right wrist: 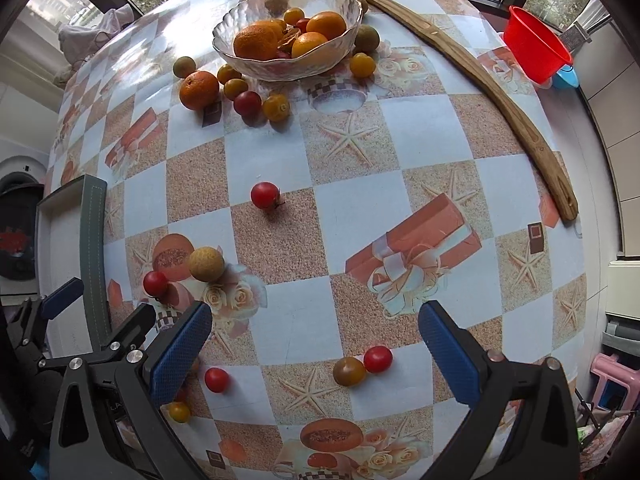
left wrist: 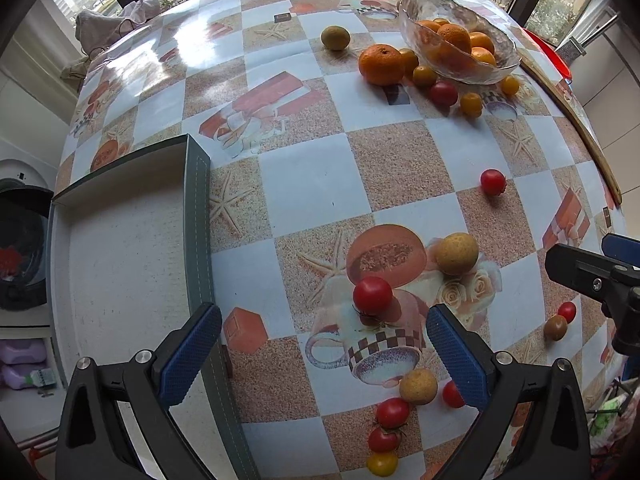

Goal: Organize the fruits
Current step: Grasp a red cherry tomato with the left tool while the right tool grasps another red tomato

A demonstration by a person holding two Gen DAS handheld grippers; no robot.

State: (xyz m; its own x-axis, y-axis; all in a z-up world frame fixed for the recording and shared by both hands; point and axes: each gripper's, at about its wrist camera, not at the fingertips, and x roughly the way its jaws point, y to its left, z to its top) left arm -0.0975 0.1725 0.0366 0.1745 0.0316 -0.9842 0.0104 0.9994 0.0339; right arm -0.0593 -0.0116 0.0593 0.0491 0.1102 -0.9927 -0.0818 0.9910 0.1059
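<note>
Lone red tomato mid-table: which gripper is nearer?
Roughly even, can't call it. The lone red tomato sits ahead-left of the open right gripper, ahead-right of the open left gripper; neither touches it.

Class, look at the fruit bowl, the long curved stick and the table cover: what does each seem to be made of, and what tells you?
Fruit bowl: clear glass, apparently; fruit shows through its dimpled wall.
Long curved stick: wood, matte brown with visible grain.
Table cover: probably glossy plastic or oilcloth; printed checks with window glare.
</note>
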